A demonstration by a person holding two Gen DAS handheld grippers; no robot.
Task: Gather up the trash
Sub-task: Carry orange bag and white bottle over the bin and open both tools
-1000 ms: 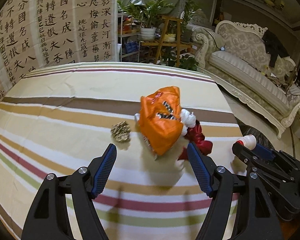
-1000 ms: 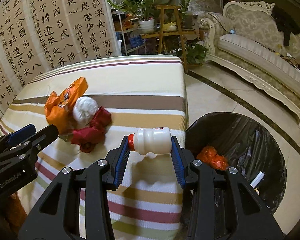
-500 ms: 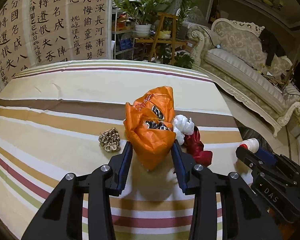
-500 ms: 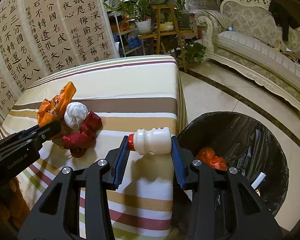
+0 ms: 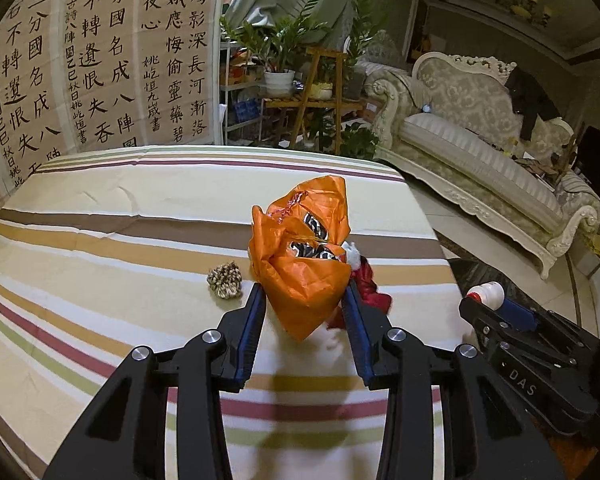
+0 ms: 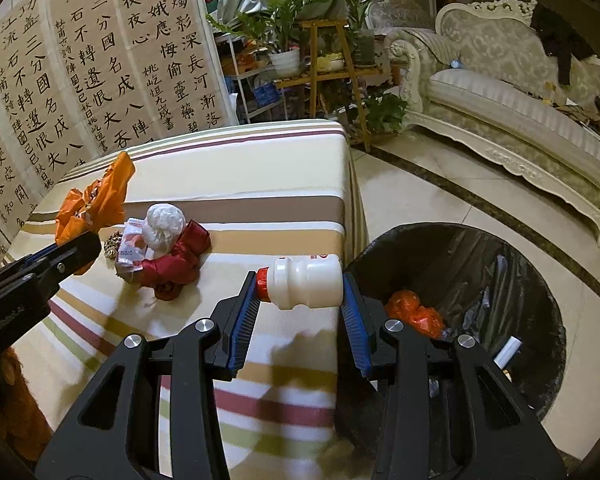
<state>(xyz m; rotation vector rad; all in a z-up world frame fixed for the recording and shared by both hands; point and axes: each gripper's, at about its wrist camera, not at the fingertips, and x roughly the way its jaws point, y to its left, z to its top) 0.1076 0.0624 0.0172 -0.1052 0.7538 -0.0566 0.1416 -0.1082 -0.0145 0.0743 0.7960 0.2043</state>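
My left gripper [image 5: 305, 300] is shut on a crumpled orange plastic bag [image 5: 302, 256] and holds it lifted above the striped table [image 5: 100, 240]; the bag also shows in the right wrist view [image 6: 96, 200]. My right gripper [image 6: 300, 292] is shut on a white bottle with a red cap [image 6: 306, 282], held sideways over the table's right edge beside the black-lined bin [image 6: 480, 264]. The bottle also shows in the left wrist view [image 5: 489, 291]. A red crumpled wrapper [image 6: 176, 264], a white paper ball [image 6: 165, 222] and a small brown crumpled scrap [image 5: 225, 280] lie on the table.
The bin holds an orange bag [image 6: 414, 314] and a white tube [image 6: 508, 352]. A cream sofa [image 5: 480, 140] stands at the right, a wooden plant stand [image 5: 320, 92] behind the table, and a calligraphy screen [image 5: 80, 60] at the back left.
My left gripper closed on the orange bag and lifted it off the pile. My right gripper carried the bottle slightly toward the bin.
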